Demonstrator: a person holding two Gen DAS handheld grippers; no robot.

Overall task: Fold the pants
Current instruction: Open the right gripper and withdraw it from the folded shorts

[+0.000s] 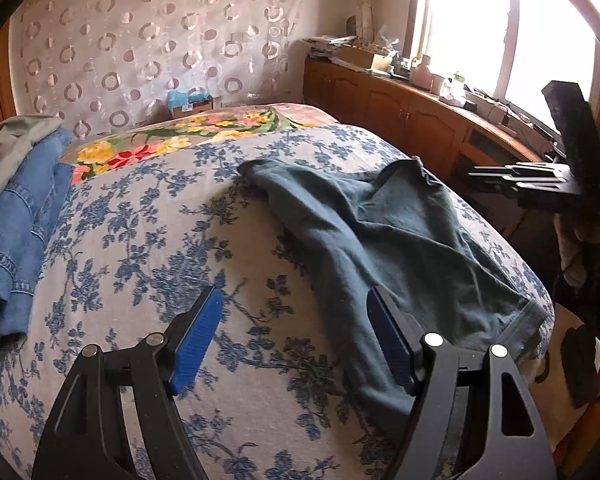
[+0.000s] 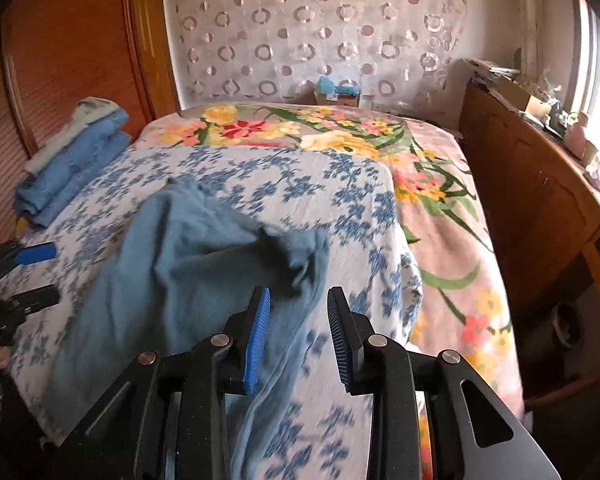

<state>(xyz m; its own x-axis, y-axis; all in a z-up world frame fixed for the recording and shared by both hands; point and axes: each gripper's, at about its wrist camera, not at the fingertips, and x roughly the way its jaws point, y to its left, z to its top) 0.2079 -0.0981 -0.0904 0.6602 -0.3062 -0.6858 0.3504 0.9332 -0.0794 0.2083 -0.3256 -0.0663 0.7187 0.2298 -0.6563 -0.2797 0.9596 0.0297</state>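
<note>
Dark teal pants [image 1: 400, 240] lie crumpled on the blue-flowered bedspread [image 1: 148, 248]; they also show in the right wrist view [image 2: 180, 280]. My left gripper [image 1: 296, 340] is open and empty, hovering over the bed just left of the pants' near leg. It also shows at the left edge of the right wrist view [image 2: 36, 276]. My right gripper [image 2: 298, 344] is open and empty above the pants' right edge. It also shows at the right of the left wrist view [image 1: 516, 178], raised off the bed.
Folded blue jeans with a grey garment on top [image 1: 16, 216] lie at the bed's left side [image 2: 72, 160]. A flowered blanket [image 2: 440, 216] covers the far and right part of the bed. A wooden cabinet [image 1: 400, 116] with clutter runs under the window at right.
</note>
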